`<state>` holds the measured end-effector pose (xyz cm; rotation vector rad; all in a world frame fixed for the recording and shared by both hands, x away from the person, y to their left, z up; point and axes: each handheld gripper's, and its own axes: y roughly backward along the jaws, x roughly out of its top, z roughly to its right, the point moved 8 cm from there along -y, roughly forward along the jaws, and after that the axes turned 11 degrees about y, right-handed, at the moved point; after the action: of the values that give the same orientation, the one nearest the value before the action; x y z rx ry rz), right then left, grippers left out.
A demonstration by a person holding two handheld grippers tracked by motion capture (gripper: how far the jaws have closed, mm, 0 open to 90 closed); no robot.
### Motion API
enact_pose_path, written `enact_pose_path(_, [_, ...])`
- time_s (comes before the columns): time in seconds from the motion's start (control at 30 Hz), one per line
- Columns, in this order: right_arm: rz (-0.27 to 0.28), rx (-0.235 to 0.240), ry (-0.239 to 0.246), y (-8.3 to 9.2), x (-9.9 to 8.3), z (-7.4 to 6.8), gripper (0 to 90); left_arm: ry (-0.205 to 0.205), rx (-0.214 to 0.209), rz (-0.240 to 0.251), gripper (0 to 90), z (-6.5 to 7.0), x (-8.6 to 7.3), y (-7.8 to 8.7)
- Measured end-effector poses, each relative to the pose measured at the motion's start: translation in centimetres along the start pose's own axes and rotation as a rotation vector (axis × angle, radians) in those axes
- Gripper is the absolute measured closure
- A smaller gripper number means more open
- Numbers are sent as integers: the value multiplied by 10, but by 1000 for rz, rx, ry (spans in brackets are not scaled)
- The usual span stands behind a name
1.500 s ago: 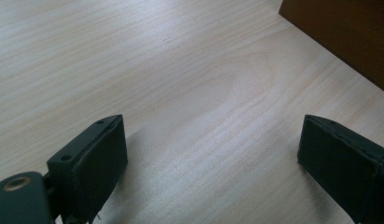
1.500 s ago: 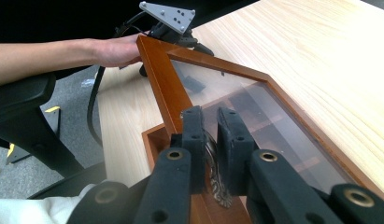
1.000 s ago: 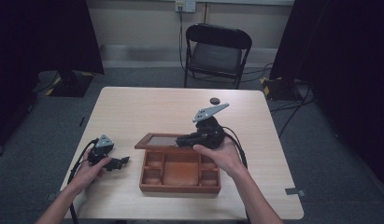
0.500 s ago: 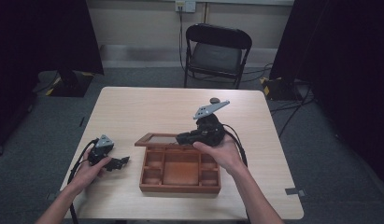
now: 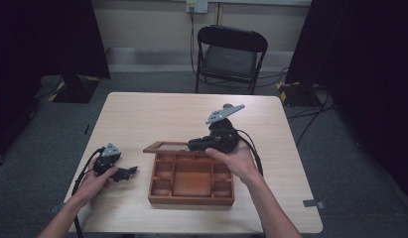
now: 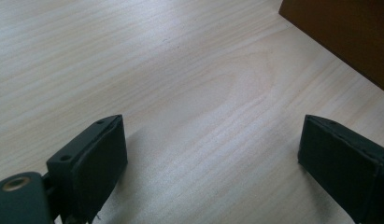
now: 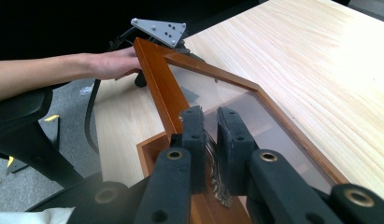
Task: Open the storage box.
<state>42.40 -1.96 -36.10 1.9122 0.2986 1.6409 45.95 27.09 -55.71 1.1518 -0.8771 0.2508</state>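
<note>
A wooden box [image 5: 191,201] with several compartments sits near the table's front edge. Its glass-paned lid [image 5: 167,147] is hinged at the back and stands partly raised. My right gripper [image 5: 191,145] is over the box's back edge. In the right gripper view, this gripper [image 7: 209,116] is shut on the small ornate metal clasp [image 7: 216,179] on the lid's frame [image 7: 157,79]. My left gripper [image 5: 132,171] rests on the table left of the box. Its jaws [image 6: 210,158] are open over bare wood, and the box's corner [image 6: 348,37] lies ahead.
A black folding chair [image 5: 231,54] stands behind the table's far edge. Dark curtains hang on both sides. Cables trail from each gripper, off the left edge and across the right side. The light wooden tabletop [image 5: 167,114] extends beyond the box.
</note>
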Motion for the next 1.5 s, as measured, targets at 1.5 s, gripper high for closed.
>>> enact_pose_path(1.5, [34,2,-31,3,12,15,824,1,1,1,72,0,0,0])
